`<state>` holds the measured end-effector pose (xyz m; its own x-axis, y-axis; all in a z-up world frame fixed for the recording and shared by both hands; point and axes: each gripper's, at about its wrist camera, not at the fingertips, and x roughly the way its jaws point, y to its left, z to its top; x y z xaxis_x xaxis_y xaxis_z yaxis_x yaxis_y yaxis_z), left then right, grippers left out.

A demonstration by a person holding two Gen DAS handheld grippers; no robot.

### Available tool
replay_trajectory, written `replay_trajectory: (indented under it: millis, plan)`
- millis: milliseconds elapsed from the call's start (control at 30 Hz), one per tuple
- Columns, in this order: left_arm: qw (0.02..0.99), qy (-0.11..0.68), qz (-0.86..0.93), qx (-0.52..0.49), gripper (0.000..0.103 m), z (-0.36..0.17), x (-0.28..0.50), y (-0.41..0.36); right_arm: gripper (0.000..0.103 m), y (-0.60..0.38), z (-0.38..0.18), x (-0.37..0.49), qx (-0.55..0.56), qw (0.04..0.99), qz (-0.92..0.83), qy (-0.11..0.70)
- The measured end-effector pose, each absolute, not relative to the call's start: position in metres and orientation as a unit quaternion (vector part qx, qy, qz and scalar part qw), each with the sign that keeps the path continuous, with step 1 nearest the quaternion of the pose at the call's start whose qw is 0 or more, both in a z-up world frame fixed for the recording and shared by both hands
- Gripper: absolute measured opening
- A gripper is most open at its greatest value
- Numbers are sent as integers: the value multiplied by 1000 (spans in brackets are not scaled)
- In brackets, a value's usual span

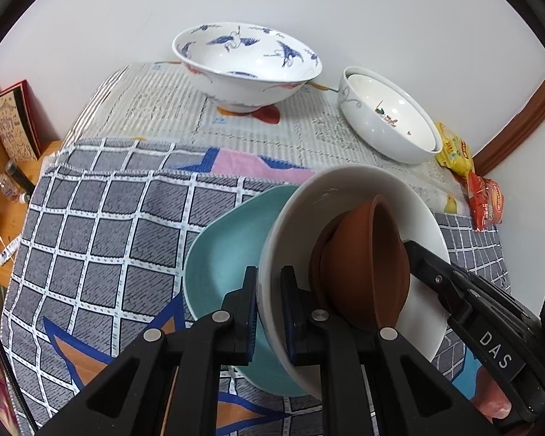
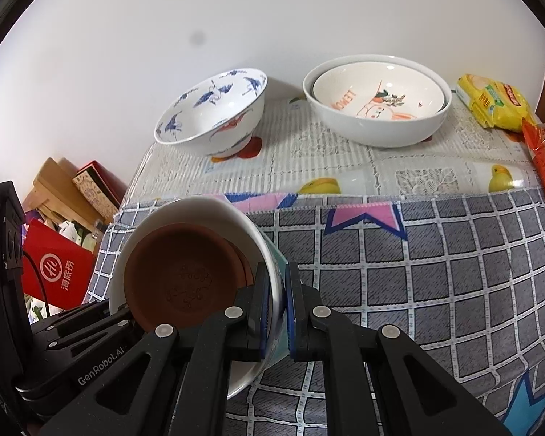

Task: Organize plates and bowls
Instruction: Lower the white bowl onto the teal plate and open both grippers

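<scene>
A white bowl (image 1: 348,196) is tilted on its side above a teal plate (image 1: 221,254) on the checked cloth. Small brown clay bowls (image 1: 367,265) lie nested inside it. My left gripper (image 1: 269,312) is shut on the white bowl's rim. My right gripper (image 2: 278,309) is shut on the opposite rim of the same white bowl (image 2: 200,207); the brown bowls (image 2: 181,279) face this camera. The right gripper's body (image 1: 490,334) shows at the right of the left wrist view, the left gripper's body (image 2: 72,338) at the lower left of the right wrist view.
A blue crane-pattern bowl (image 1: 247,65) (image 2: 214,109) and a white bowl stack with a rabbit print (image 1: 388,120) (image 2: 378,98) stand at the back near the wall. Yellow and red snack packets (image 2: 490,101) lie at the right. Boxes and clutter (image 2: 61,254) sit off the table's left edge.
</scene>
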<state>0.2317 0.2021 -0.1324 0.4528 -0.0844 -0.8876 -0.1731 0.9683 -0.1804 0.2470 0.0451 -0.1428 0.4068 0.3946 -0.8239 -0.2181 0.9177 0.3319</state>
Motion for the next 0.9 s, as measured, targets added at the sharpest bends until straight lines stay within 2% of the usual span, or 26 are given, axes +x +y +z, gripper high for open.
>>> replay_trajectory:
  millis: [433,900]
  plan:
    - [833,538,37,-125,12,-158,232,212,8,58,-172,249,84,815,188,541]
    - [834,536,31,-126,13,-160,237,216,8,59,-173,253,78,814,193,542]
